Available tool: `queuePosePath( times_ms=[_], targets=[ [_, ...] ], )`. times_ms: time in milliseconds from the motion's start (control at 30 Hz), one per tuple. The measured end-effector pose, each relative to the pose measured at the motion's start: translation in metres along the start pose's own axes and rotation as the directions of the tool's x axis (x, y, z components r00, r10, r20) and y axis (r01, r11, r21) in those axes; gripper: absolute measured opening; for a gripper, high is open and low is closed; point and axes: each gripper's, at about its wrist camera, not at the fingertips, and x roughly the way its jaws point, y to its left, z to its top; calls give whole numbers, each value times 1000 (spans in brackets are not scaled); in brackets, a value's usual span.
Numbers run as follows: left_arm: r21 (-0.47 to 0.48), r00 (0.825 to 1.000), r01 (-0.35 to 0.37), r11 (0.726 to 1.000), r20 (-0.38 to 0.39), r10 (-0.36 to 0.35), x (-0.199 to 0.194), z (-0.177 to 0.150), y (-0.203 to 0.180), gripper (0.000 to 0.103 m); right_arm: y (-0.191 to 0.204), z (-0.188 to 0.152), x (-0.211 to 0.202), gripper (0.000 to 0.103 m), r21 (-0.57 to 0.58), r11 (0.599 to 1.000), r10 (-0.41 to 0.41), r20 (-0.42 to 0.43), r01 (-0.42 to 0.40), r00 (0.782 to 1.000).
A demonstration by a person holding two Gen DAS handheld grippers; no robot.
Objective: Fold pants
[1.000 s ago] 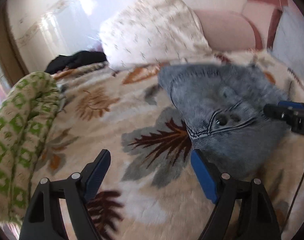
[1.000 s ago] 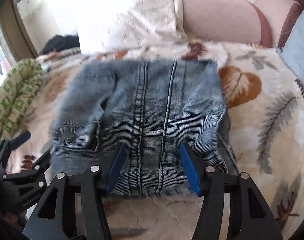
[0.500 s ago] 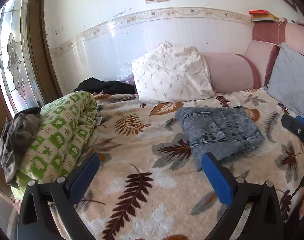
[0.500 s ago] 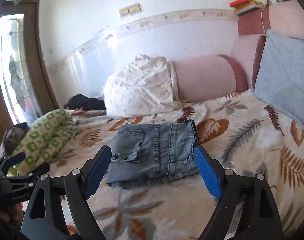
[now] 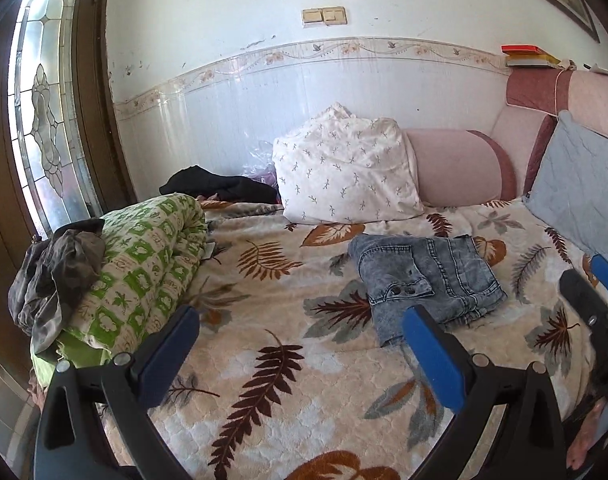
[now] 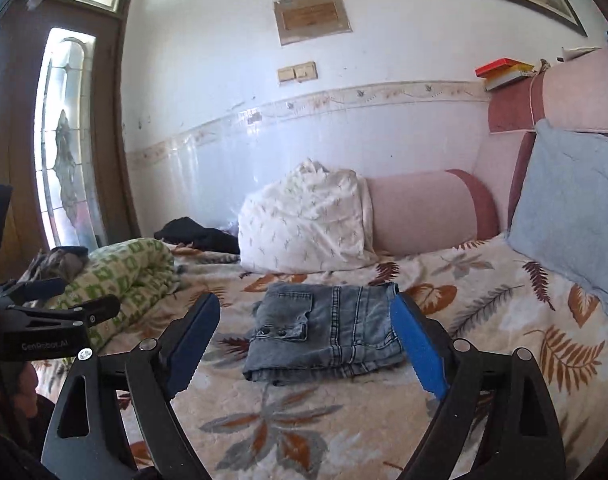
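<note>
The grey-blue denim pants (image 5: pixel 428 280) lie folded into a compact rectangle on the leaf-patterned bedspread (image 5: pixel 264 360). They also show in the right wrist view (image 6: pixel 328 332), with a buttoned pocket flap on top. My left gripper (image 5: pixel 300 344) is open and empty, held back from the pants and to their left. My right gripper (image 6: pixel 304 340) is open and empty, held back from the near edge of the pants. The right gripper's tip shows in the left wrist view (image 5: pixel 596 288). The left gripper shows at the left of the right wrist view (image 6: pixel 60 308).
A rolled green-and-white quilt (image 5: pixel 140 264) with dark clothes (image 5: pixel 56 272) on it lies at the left bed edge. A white pillow (image 5: pixel 344 172), a pink bolster (image 5: pixel 456 172) and a grey cushion (image 5: pixel 576 184) line the back and right. Black clothing (image 5: pixel 220 186) lies by the wall.
Both grippers have pulled back and up from the folded pants, which lay close under them a second ago. The pants stay flat on the bed.
</note>
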Motion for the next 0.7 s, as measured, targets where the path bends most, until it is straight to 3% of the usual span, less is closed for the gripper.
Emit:
queuePosePath(
  times_ms=[700],
  targets=[
    [12, 1000, -3, 1000, -22, 3, 0, -4, -10, 103, -2, -15, 12, 88, 0, 1000, 9, -52, -9, 999]
  ],
)
